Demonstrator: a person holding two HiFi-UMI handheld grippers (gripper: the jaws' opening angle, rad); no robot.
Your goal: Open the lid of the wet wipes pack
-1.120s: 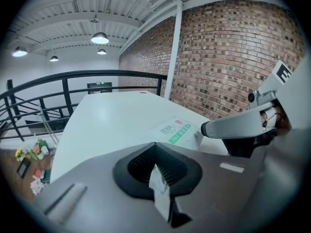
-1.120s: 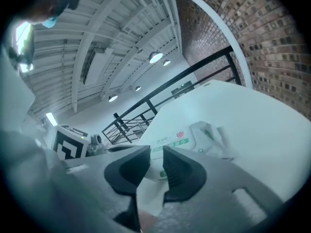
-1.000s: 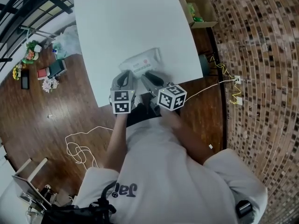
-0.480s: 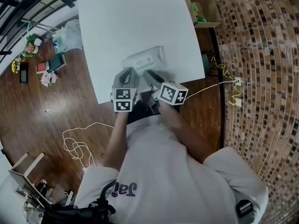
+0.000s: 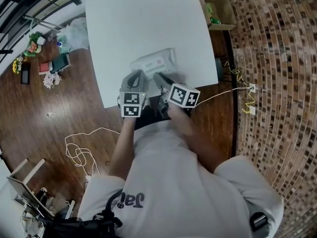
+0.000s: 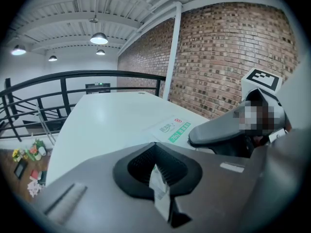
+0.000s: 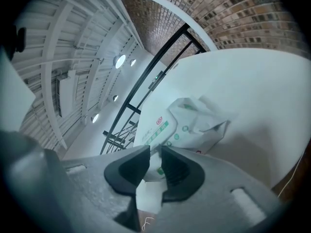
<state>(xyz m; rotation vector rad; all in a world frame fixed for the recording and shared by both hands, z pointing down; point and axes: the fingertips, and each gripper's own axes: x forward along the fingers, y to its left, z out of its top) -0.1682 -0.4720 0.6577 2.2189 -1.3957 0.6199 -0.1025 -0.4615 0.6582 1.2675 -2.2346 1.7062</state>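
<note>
Head view is showing the wet wipes pack [image 5: 154,62] lying on the white table [image 5: 138,19] near its lower edge, at centre frame, with both grippers at the pack's near side. We are seeing the left gripper [image 5: 135,74] clamping a thin white flap [image 6: 159,191], likely the pack's end seal. The right gripper [image 5: 158,76] has just been closing its jaws, which are standing narrowly apart with the pack's edge in the gap. We are judging the lid [image 7: 156,128] flat and unopened, so the lifting is remaining.

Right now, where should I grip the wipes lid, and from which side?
I'd grip the lid by its thin edge, the one lowest in the head view. Come in low from that side and pinch it from above and below. The pack lies label-up on the table, so the lid's flat top gives nothing to pinch.
</note>
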